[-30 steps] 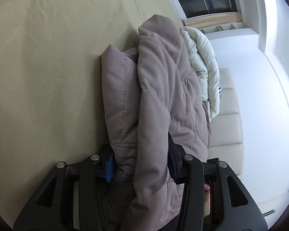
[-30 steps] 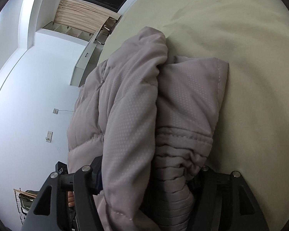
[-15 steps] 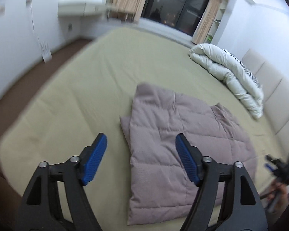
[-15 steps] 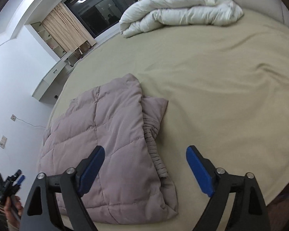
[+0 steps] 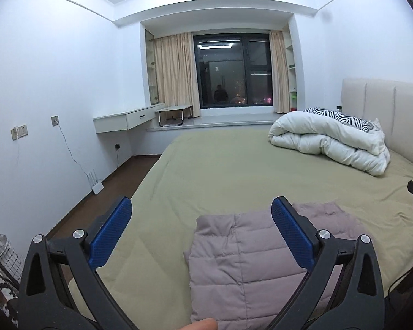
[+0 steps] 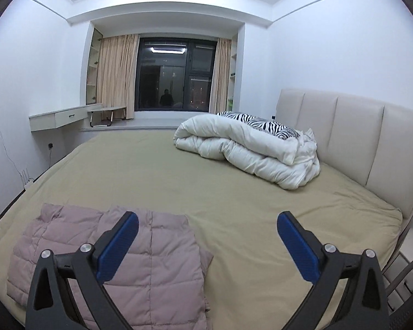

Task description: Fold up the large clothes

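Jacket (image 5: 250, 264), mauve quilted, folded: lies flat at bed's (image 5: 234, 170) near edge. Left gripper (image 5: 201, 231) and right gripper (image 6: 206, 236): jaws just opened wide, empty, above it. Risk: puffy layers spring apart if you leave them unpressed.

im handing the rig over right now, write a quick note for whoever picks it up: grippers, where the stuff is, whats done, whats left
Left gripper: open, nothing between its fingers; its jaws have just been opening.
Right gripper: open and empty too; its jaws have just been opening.
Jacket: mauve quilted, lying folded and flat near the front edge of the bed, clear of both grippers.
White duvet: bundled by the headboard, apart from the jacket.
Done: jacket looks folded and set down.
Left: perhaps square up its edges; no other clothes in view.
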`<state>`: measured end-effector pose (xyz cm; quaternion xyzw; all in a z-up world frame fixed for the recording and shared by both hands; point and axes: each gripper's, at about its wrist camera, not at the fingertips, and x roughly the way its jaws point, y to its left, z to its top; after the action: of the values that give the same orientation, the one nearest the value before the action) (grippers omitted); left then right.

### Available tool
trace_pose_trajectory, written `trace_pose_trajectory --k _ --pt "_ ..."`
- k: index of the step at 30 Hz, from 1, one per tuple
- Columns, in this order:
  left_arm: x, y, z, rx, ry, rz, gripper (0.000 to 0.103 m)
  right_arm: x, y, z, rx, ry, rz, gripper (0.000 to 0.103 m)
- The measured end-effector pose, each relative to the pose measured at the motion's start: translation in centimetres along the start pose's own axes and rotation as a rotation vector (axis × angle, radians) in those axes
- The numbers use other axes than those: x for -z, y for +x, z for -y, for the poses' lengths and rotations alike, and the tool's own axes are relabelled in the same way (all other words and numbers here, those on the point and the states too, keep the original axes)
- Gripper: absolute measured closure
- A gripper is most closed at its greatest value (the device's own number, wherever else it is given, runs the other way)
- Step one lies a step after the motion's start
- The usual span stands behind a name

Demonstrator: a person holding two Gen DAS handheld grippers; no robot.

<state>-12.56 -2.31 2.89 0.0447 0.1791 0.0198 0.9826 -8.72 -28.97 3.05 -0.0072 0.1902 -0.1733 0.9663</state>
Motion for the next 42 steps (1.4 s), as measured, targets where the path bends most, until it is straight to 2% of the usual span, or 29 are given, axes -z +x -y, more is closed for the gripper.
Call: trace_pose_trajectory --k 2,5,11,14,17,21,24,28,32,42 --pt "-0.8 -0.9 0.3 0.027 -0.008 0.002 0.0 -1.2 -1.1 0.1 0.0 -0.006 -0.012 0.0" --pt "-1.7 -3.2 1.0 0.037 0.021 0.05 0.0 -2.6 -1.6 0.7 -0.011 0.024 -0.04 0.0" --pt "-2.1 -4.9 2.7 -0.051 0.09 0.047 0.0 -3.5 -2.7 0.6 -0.021 0.036 -0.078 0.0" --pt "-1.4 -3.8 2.8 -0.107 0.078 -0.041 0.0 -3.4 -2.5 0.1 -0.026 0.043 -0.115 0.0" --pt "0.3 -1.5 3.3 -0.117 0.059 -0.168 0.0 -2.6 -1.5 -0.3 -0.056 0.085 -0.208 0.0" --pt "3.0 1.3 3.9 -0.075 0.019 -0.346 0.0 -0.7 0.1 -1.3 -0.108 0.145 -0.351 0.0" --pt "4.8 2.7 4.3 -0.054 0.004 -0.434 0.0 0.8 0.6 -2.7 -0.113 0.124 -0.421 0.0" --pt "6.9 4.3 5.0 -0.048 0.016 -0.489 0.0 2.5 0.5 -4.6 -0.131 0.095 -0.473 0.0" --pt "8.3 5.4 5.7 -0.047 0.026 -0.493 0.0 3.2 0.2 -5.9 -0.137 0.07 -0.494 0.0" --pt "7.3 4.4 5.1 -0.043 0.013 -0.489 0.0 2.9 -1.3 -8.3 -0.15 -0.003 -0.474 0.0"
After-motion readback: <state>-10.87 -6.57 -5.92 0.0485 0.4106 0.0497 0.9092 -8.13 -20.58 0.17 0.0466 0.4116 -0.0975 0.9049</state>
